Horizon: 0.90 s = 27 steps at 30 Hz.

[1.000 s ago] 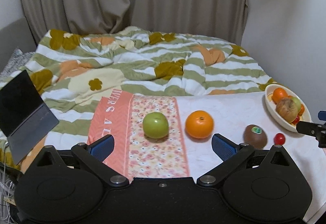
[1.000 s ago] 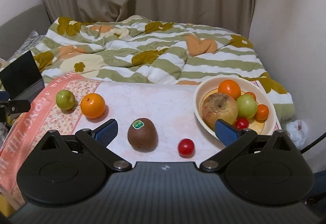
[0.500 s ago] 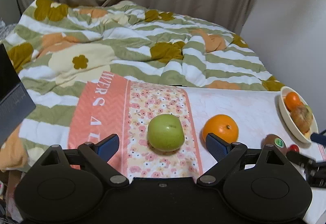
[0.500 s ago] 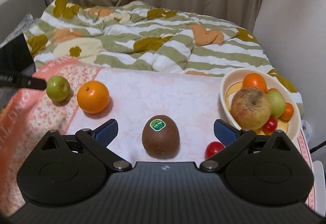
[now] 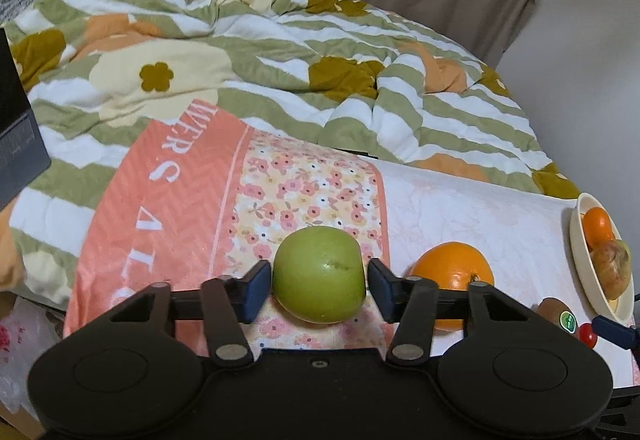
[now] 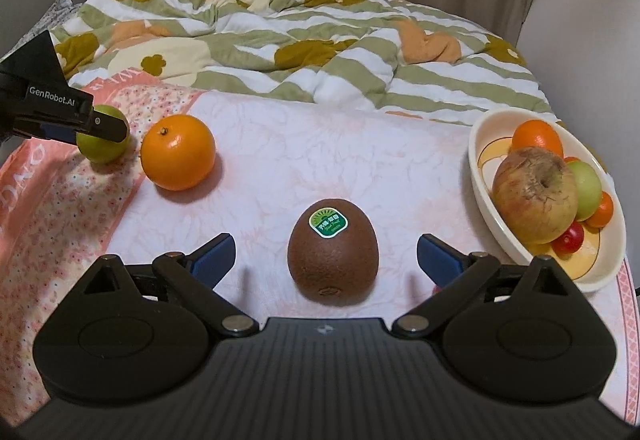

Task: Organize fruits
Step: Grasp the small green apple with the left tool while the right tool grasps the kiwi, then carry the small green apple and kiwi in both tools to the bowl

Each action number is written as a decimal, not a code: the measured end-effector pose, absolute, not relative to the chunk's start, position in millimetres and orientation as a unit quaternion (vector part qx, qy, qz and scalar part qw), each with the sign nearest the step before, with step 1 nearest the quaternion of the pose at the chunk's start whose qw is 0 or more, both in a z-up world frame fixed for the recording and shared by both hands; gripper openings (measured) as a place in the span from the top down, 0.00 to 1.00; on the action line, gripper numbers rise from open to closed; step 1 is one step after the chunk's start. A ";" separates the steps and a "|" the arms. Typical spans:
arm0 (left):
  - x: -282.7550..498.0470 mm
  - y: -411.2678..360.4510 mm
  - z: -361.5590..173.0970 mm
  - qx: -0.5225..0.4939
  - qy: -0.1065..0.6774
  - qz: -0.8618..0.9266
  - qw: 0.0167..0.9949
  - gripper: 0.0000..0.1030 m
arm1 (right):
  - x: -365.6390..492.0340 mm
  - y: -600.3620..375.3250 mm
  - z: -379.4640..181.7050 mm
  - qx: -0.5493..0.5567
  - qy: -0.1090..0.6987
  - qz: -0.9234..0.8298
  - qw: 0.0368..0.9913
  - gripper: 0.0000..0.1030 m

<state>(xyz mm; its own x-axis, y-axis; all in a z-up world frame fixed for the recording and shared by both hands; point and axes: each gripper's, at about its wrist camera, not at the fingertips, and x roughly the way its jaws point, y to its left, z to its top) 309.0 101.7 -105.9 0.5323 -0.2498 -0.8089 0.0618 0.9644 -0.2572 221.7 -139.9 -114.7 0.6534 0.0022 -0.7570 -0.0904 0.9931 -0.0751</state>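
A green apple sits on the flowered cloth, between the fingers of my left gripper; the left pad touches it and the right pad stands a hair off. It also shows in the right wrist view with the left gripper around it. An orange lies to its right. My right gripper is open around a brown kiwi with a green sticker, pads well apart from it. A cream bowl at right holds several fruits.
A small red tomato lies by the kiwi in the left wrist view. A rumpled striped quilt covers the bed behind. A dark laptop stands at the left. Curtains and a wall are behind.
Both grippers moved forward and down. The left one narrowed around the green apple. The right one now straddles the kiwi, still wide.
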 end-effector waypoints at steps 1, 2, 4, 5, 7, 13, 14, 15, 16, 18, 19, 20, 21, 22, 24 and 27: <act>309.3 101.8 -106.2 -0.100 0.474 -0.091 0.870 0.48 | 222.8 -140.5 -115.7 -0.052 0.417 0.026 0.907 0.00; 309.4 101.8 -106.0 -0.099 0.473 -0.092 0.870 0.48 | 223.9 -141.8 -116.8 -0.051 0.419 0.026 0.906 0.00; 309.3 101.7 -105.8 -0.100 0.474 -0.091 0.870 0.48 | 226.2 -144.0 -119.5 -0.049 0.423 0.026 0.905 0.00; 309.0 101.1 -105.9 -0.100 0.474 -0.091 0.870 0.48 | 228.1 -144.6 -121.0 -0.049 0.424 0.026 0.904 0.00; 308.4 100.9 -105.4 -0.095 0.474 -0.090 0.871 0.48 | 230.6 -145.7 -124.5 -0.053 0.426 0.021 0.903 0.04; 300.3 104.4 -105.6 -0.089 0.475 -0.090 0.871 0.48 | 236.6 -146.7 -133.8 -0.048 0.437 0.023 0.898 0.22; 298.8 105.3 -105.5 -0.089 0.475 -0.090 0.871 0.48 | 237.3 -147.0 -134.7 -0.047 0.438 0.024 0.898 0.24; 296.7 106.2 -105.3 -0.089 0.475 -0.090 0.871 0.48 | 237.8 -147.3 -135.2 -0.045 0.437 0.024 0.898 0.26; 294.4 106.6 -105.3 -0.089 0.474 -0.089 0.871 0.48 | 238.2 -147.4 -135.6 -0.043 0.436 0.025 0.898 0.27; 290.5 108.7 -104.9 -0.091 0.473 -0.090 0.872 0.48 | 239.4 -146.7 -135.7 -0.042 0.434 0.029 0.900 0.33; 288.3 109.5 -104.3 -0.094 0.471 -0.093 0.872 0.48 | 239.6 -146.1 -135.6 -0.044 0.432 0.028 0.900 0.33; 286.3 110.3 -103.2 -0.096 0.469 -0.097 0.873 0.48 | 239.9 -145.2 -135.1 -0.047 0.432 0.027 0.900 0.33; 283.2 110.7 -101.3 -0.097 0.466 -0.099 0.874 0.48 | 240.2 -144.8 -134.5 -0.048 0.432 0.027 0.900 0.34; 280.6 110.9 -99.2 -0.097 0.464 -0.100 0.875 0.48 | 240.2 -144.7 -134.4 -0.045 0.431 0.028 0.901 0.34; 274.9 110.9 -93.5 -0.094 0.458 -0.102 0.878 0.48 | 239.3 -144.6 -132.5 -0.041 0.429 0.030 0.902 0.34; 265.7 111.2 -84.2 -0.094 0.450 -0.106 0.882 0.48 | 235.6 -144.3 -126.5 -0.042 0.422 0.030 0.905 0.34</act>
